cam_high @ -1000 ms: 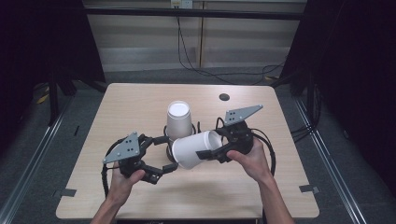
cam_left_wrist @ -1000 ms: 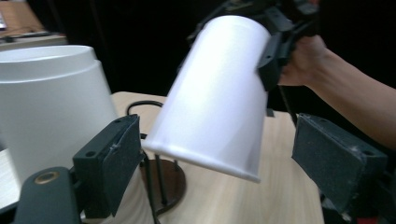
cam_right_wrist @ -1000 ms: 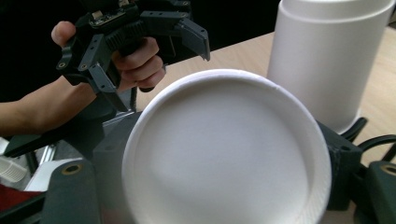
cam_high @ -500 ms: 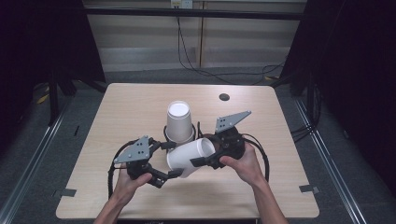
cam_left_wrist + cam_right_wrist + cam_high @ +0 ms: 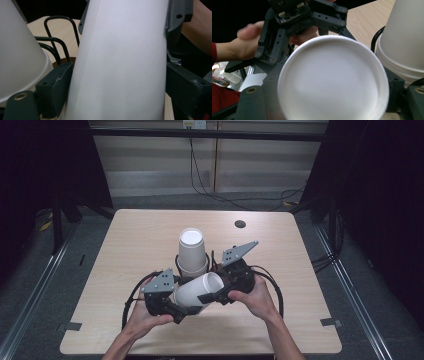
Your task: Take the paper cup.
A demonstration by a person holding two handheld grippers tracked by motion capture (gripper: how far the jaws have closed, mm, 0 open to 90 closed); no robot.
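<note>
No legible text on anything

A light wooden table (image 5: 125,245) carries an upside-down stack of white paper cups (image 5: 192,251) near its middle, and has a dark round hole (image 5: 240,224) toward its far edge

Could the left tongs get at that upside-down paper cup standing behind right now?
Probably not yet: the left tongs have the lying paper cup between their jaws, which have just been opening. The upside-down paper cup stands close behind, otherwise unblocked.
</note>
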